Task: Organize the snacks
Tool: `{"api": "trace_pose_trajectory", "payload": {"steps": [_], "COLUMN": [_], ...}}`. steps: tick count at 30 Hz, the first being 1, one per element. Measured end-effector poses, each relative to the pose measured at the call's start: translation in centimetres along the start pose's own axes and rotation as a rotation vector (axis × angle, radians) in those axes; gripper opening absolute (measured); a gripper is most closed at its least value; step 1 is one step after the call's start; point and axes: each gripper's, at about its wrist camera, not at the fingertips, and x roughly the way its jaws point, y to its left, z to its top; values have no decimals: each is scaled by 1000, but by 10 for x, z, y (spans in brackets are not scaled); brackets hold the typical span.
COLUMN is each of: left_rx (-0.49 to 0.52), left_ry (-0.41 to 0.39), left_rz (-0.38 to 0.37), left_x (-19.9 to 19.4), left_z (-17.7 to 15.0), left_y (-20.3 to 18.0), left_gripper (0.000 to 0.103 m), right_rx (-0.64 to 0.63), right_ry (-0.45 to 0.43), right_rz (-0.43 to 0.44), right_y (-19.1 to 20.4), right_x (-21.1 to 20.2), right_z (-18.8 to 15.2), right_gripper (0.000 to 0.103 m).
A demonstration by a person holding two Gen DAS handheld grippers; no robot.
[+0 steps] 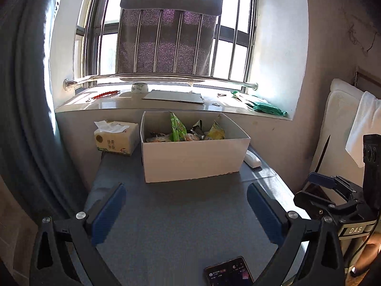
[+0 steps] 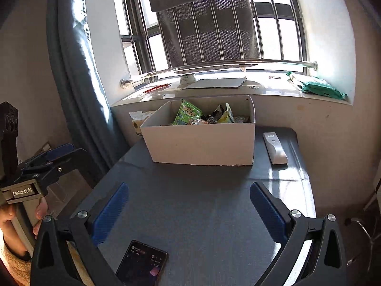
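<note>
Two handheld tools are hovering over a grey desk below a barred window. In the left wrist view, the left tool is filling the lower part of the frame, its blue-padded fingers spread wide and gripping nothing. The right tool is doing the same in the right wrist view, fingers spread apart over bare desk.

At centre frame in both views, a white cardboard box is sitting on the desk near the windowsill, holding the snacks: a green snack packet is standing upright among them, with a yellow packet to its right and smaller wrapped items lying between. A tissue pack is sitting just left of the box, and a white remote control is lying just to its right. A smartphone, screen lit, is lying at the bottom edge of both frames. On the windowsill, a green package is lying at the right.
</note>
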Motion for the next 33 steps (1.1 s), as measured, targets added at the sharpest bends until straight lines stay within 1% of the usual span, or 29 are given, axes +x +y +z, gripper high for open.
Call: {"api": "trace_pose_trajectory", "payload": {"steps": [4,8,12,17,33], "left_rx": [-7,19,19,20,28], "left_ry": [4,-4,-1,5,13], "left_rz": [-28,0,-13,-10,-12], "left_x": [-14,-21,-21,-19,-18], "left_z": [-7,-8,-7,-6,-4], "left_y": [-3,-9,-10,-10,-9], "left_gripper": [103,103,103,103,103], "right_rx": [0,-24,-25,-23,-33], "right_ry": [6,-14,-20,-26,-18], "right_rz": [19,16,9,-4,5], "right_y": [5,9,9,8,11], "right_x": [-16,-26,-29,-31,-31], "right_z": [-9,-8,-5,-3,-1], "right_gripper": [103,103,103,103,103]}}
